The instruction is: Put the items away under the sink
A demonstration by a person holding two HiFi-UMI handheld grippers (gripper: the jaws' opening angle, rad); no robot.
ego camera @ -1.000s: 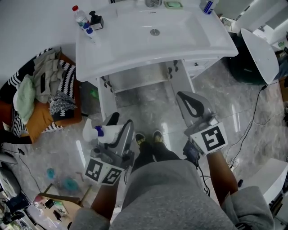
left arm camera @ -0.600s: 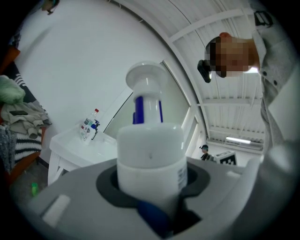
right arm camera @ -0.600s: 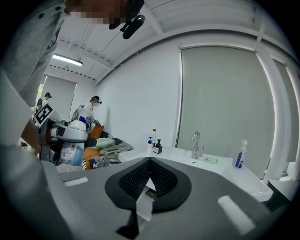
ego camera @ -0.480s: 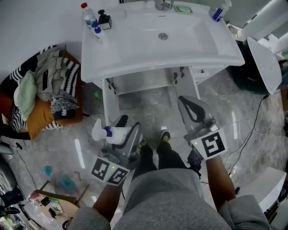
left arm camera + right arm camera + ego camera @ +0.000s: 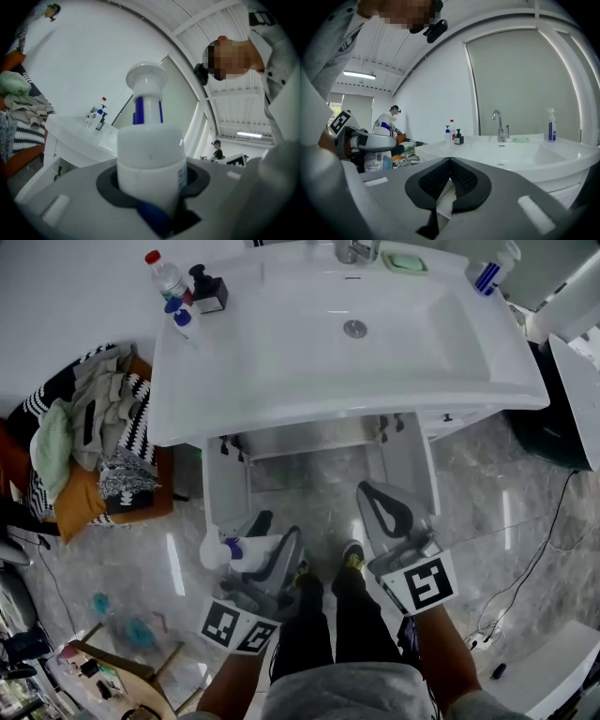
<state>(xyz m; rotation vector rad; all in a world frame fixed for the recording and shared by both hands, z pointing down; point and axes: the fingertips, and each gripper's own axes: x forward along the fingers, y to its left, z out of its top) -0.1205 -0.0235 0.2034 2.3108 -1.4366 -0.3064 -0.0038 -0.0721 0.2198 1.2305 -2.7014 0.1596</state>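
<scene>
Gripped in left claw (image 5: 267,545), lower left: white bottle (image 5: 225,550), not yet stowed. Right claw (image 5: 380,507) closed, empty. Yet to stow, on surface (image 5: 281,395): bottles (image 5: 173,292) upper left, spray bottle (image 5: 487,273) upper right.

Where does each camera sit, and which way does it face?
Head view: on the person's head, looking steeply down at the white rectangular washbasin; shows forearms, legs, left hand-held gripper and right hand-held gripper.
Left gripper view: on the left hand-held gripper, looking along jaws shut on a white plastic pump bottle with blue collar.
Right gripper view: on the right hand-held gripper, facing the washbasin over shut, empty jaws.
Shared: head and right gripper views both show bottle and washbasin.
</scene>
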